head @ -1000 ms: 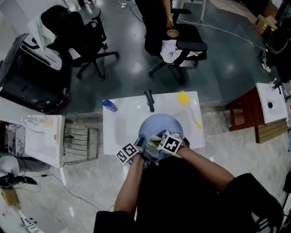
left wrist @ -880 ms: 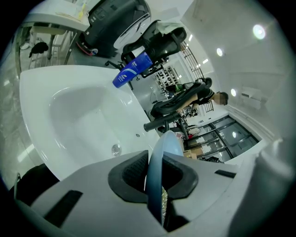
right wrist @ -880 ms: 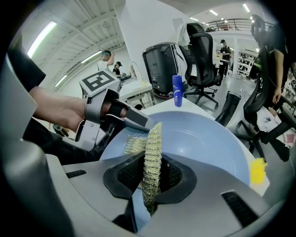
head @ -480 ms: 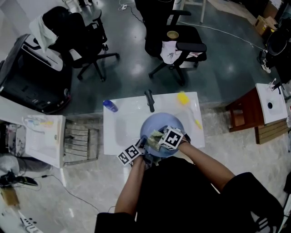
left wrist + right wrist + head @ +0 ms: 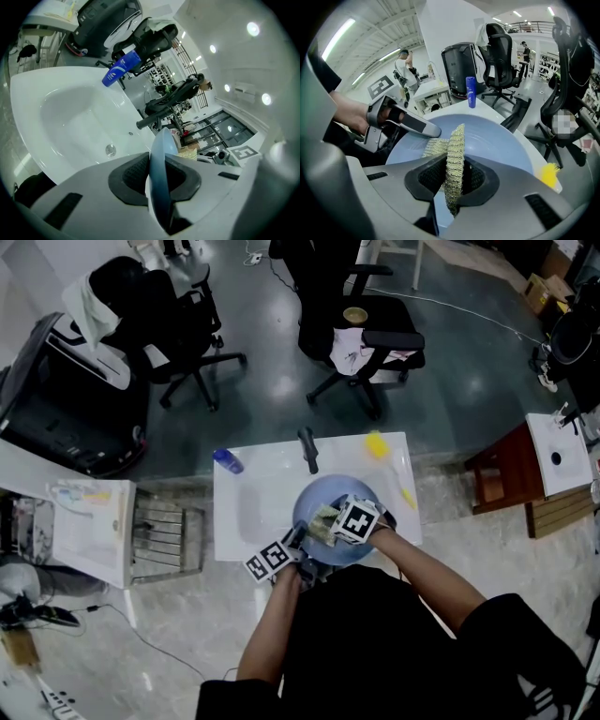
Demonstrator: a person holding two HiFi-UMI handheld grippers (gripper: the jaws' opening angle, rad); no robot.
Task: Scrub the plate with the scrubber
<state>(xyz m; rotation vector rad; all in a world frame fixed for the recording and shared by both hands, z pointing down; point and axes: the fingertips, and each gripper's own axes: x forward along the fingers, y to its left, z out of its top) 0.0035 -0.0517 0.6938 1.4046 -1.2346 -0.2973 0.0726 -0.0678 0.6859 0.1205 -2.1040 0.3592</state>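
Note:
A light blue plate [image 5: 347,495] is held over the white sink basin [image 5: 246,510]. My left gripper [image 5: 296,542] is shut on its near rim; in the left gripper view the plate [image 5: 158,164] runs edge-on between the pads. My right gripper [image 5: 330,523] is shut on a greenish-gold mesh scrubber [image 5: 322,519], pressed onto the plate's face. In the right gripper view the scrubber [image 5: 453,154] stands between the jaws over the plate [image 5: 497,140], with the left gripper [image 5: 408,123] clamped on the rim at left.
A dark faucet [image 5: 307,448] stands at the sink's back edge, a blue bottle [image 5: 226,459] at its back left, a yellow brush [image 5: 379,443] at back right. A wire rack [image 5: 164,531] sits left of the sink. Office chairs [image 5: 361,329] stand beyond.
My right gripper has slid the scrubber a little farther across the plate, away from me. The left gripper and plate have barely shifted.

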